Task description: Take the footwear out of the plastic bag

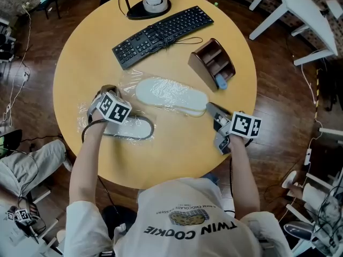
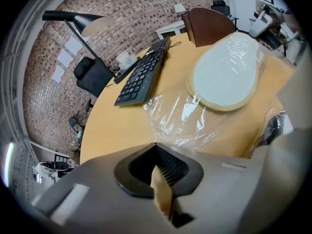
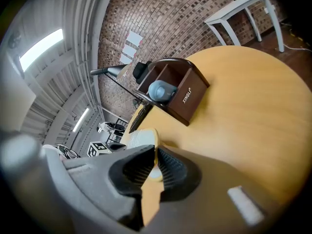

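Observation:
A white slipper (image 1: pixel 170 95) with a tan sole edge lies in the middle of the round table, wrapped in a crinkled clear plastic bag (image 1: pixel 128 82). My right gripper (image 1: pixel 210 109) is at its right end, and in the right gripper view the jaws (image 3: pixel 155 168) are shut on the slipper's edge (image 3: pixel 145 139). A second slipper (image 1: pixel 134 128), white with a grey rim, lies under my left hand. My left gripper (image 1: pixel 105 93) points steeply down at the bag's left end. Its jaws (image 2: pixel 163 179) stand nearly together, and the film (image 2: pixel 185 118) runs in between them.
A black keyboard (image 1: pixel 162 33) lies at the back of the table (image 1: pixel 177 149). A brown desk organiser (image 1: pixel 213 62) with a blue item stands just behind the slipper's right end. A lamp base (image 1: pixel 150 7) sits at the far edge.

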Motion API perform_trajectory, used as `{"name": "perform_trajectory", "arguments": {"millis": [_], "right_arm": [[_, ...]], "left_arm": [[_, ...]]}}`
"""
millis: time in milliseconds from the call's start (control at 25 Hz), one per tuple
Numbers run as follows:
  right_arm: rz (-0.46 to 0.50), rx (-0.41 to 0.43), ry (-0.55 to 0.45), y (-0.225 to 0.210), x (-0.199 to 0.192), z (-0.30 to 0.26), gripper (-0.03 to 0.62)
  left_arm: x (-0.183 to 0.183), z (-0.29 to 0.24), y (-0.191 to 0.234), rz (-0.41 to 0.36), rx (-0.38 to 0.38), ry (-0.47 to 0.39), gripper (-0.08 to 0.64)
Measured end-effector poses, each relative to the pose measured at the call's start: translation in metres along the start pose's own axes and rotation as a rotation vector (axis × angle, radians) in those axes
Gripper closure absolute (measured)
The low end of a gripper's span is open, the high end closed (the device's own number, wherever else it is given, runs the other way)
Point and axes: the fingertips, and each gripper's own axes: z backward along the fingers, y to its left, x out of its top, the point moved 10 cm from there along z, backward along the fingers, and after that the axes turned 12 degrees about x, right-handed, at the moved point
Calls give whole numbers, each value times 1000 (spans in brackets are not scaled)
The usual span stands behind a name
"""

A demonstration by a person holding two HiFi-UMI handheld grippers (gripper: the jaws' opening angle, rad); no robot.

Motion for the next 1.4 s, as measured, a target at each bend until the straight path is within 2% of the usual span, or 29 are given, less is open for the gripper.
{"name": "perform_trajectory", "arguments": {"millis": [520,800,960,1080,1200,1320,1400], "right_arm": [[8,-51,-18,-10,-4,32,569],[12,-74,-18,-16,-4,54,568],[32,-91,3,-19,-6,58,568],[38,-91,13,-20,-5,57,568],[37,-94,22,-22,-3,58,568],[36,-91,25,-21,-3,55,569],[41,-87,27,-20,-3,53,569]], "left_arm": [[2,-1,2,16,4,18,569],[7,2,1,-12,18,60,569],[8,2,2,24,20,77,556],[18,18,-3,93,39,24,555],[39,43,-14,161,7,-67,555],[56,62,-31,157,-38,-133,555],[60,69,-42,145,-50,-149,555]]}}
